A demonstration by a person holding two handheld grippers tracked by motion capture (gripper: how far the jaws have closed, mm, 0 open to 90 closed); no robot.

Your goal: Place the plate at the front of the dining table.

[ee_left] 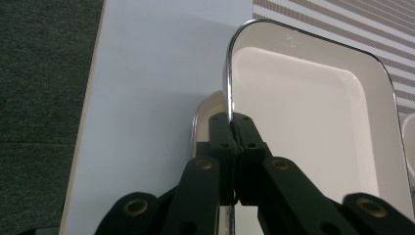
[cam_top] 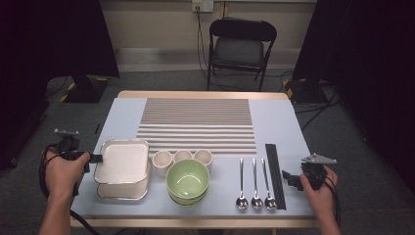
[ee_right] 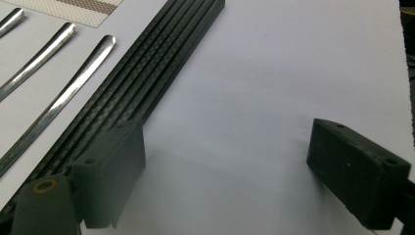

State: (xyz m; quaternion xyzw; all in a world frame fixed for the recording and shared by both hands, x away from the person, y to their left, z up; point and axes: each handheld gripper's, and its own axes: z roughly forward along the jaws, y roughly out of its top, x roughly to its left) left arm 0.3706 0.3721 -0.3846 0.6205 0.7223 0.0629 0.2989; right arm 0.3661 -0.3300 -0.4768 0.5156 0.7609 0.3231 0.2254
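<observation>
While the left tongs [cam_top: 96, 158] were clamped shut on the metal rim of the upper tray [cam_top: 122, 163], that cream tray sat tilted above a second tray [cam_top: 128, 192] of the same kind, its near-left edge lifted. In the left gripper view the pinched rim [ee_left: 228, 93] ran straight away from the tongs [ee_left: 235, 147], and the tray's [ee_left: 303, 117] long axis stretched ahead of them and off to their right, towards the striped mat [cam_top: 196, 125]. Both pads met on the thin rim with no gap showing. Just beyond the trays, on the far side from the left tongs, stood three small cups [cam_top: 182, 157] and a green bowl [cam_top: 188, 178].

The right tongs [cam_top: 289, 178] stood wide open and held nothing, hovering over the bare pale surface [ee_right: 274, 63]. Just beside their left jaw lay the black chopsticks [ee_right: 147, 83], lengthwise away from them, then three spoons [cam_top: 254, 186] farther out on that side.
</observation>
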